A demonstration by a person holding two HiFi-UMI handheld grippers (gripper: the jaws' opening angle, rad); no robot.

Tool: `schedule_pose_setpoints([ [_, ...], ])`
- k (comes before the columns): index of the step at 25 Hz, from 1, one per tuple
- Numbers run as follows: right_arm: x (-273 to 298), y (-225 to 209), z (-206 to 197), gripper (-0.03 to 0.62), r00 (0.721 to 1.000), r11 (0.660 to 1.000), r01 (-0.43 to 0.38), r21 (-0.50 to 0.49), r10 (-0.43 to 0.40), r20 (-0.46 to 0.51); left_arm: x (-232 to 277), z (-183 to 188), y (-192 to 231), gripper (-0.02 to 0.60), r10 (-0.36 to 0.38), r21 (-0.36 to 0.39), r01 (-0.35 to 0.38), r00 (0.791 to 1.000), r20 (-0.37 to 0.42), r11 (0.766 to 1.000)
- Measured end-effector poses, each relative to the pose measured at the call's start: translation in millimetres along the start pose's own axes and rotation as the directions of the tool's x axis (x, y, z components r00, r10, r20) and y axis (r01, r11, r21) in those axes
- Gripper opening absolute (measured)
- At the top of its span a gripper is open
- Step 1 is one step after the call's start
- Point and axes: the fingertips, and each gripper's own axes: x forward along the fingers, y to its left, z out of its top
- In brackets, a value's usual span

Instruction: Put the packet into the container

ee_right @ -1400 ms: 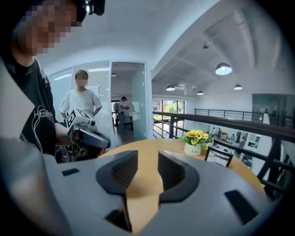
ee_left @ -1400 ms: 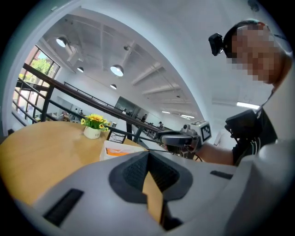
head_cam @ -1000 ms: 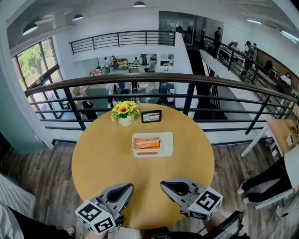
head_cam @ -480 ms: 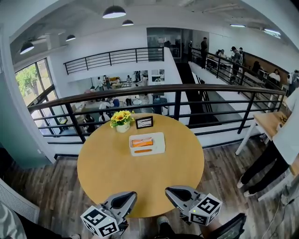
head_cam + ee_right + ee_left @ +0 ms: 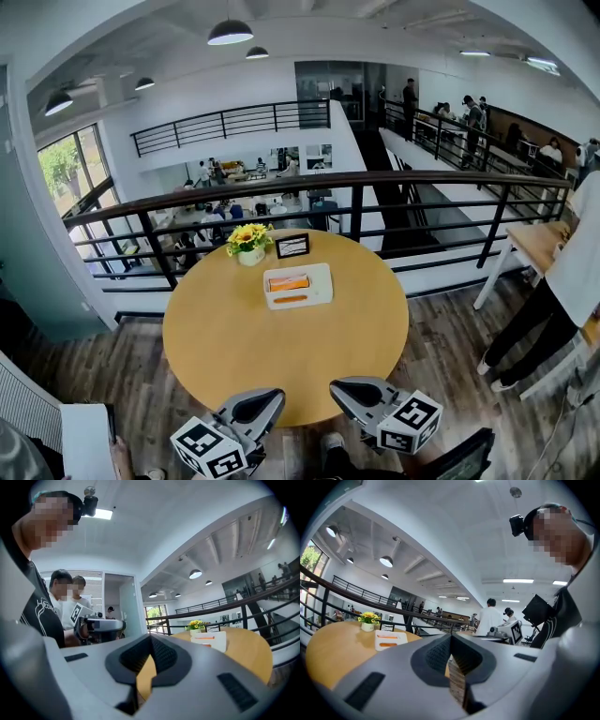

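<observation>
A white container (image 5: 324, 282) sits past the middle of the round wooden table (image 5: 281, 352), with an orange packet (image 5: 288, 282) lying in it and a thin orange strip beside that. My left gripper (image 5: 277, 395) and right gripper (image 5: 335, 384) hover side by side at the table's near edge, both shut and empty. In the left gripper view the left gripper (image 5: 451, 637) has its jaws meeting, and the container (image 5: 400, 638) lies far off to the left. In the right gripper view the right gripper (image 5: 151, 637) is equally closed, with the container (image 5: 220, 642) ahead to the right.
A pot of yellow flowers (image 5: 249, 242) and a small framed card (image 5: 292, 246) stand at the table's far edge, before a black railing (image 5: 356, 187). A person (image 5: 562, 272) stands at the right by another table (image 5: 534, 246). A white sheet (image 5: 84, 441) shows at bottom left.
The view has pulled back, so the table looks smaller and farther. Both grippers now sit lower, at the table's near edge. A white sheet has come into view at bottom left.
</observation>
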Motion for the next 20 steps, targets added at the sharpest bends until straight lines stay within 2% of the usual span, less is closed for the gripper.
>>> schedule_pose_setpoints([
  [9,-21.9,11.7,-5.8,0.005,1.0,1.0,0.008,0.014,-0.008,0.003,-1.6,-3.9,-28.1,0.005,-0.022,0.0,0.022,1.0,-0.011,1.0],
  [20,-29.2,18.4,-3.7,0.005,1.0,1.0,0.013,0.015,-0.013,-0.002,-0.8,-4.9,-35.0,0.005,-0.044,-0.004,0.044,0.999,-0.033,0.999],
])
